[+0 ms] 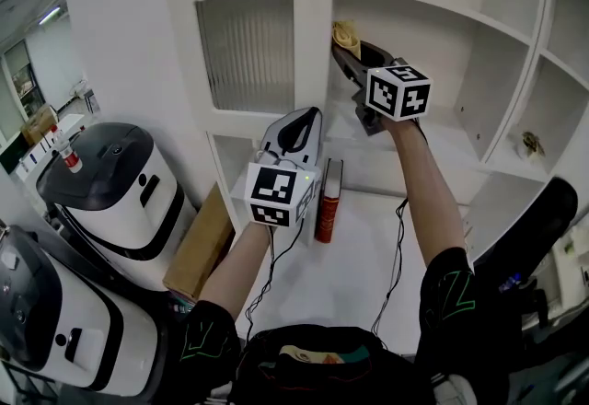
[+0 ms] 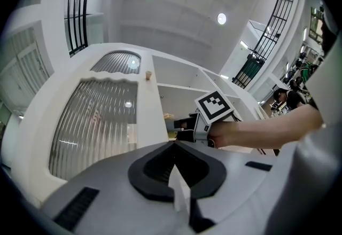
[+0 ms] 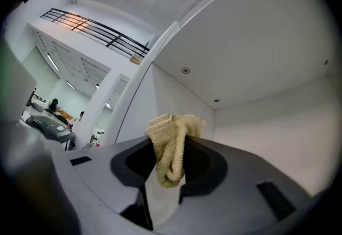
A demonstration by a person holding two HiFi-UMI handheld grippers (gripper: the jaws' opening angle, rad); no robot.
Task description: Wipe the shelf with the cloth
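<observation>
**Head view.**
- Right gripper (image 1: pixel 352 52): up inside the open compartment beside the ribbed-glass door (image 1: pixel 244 49), with the yellow cloth (image 1: pixel 346 33) at its tip, over the shelf (image 1: pixel 442 132) board.
- Left gripper (image 1: pixel 308 118): lower, near the foot of the door, just above a red book (image 1: pixel 329 201) that stands upright on the white counter (image 1: pixel 368 251).

**Left gripper view.**
- Jaws closed together with nothing between them.
- Aimed up toward the door and the compartment.

**Right gripper view.**
- Clenched on the cloth, a folded wad standing proud of the jaws.
- Compartment wall and ceiling beyond.
- Cloth apparently not pressed to any surface.

**Step in hand, as judged:** bringing the cloth down to the board.
- Lower until the wad flattens on the shelf.
- Keep the grip firm.
- Tilt so that terry, not jaw tips, meets the paint.
- Sweep from the back corner outward in overlapping passes.
</observation>
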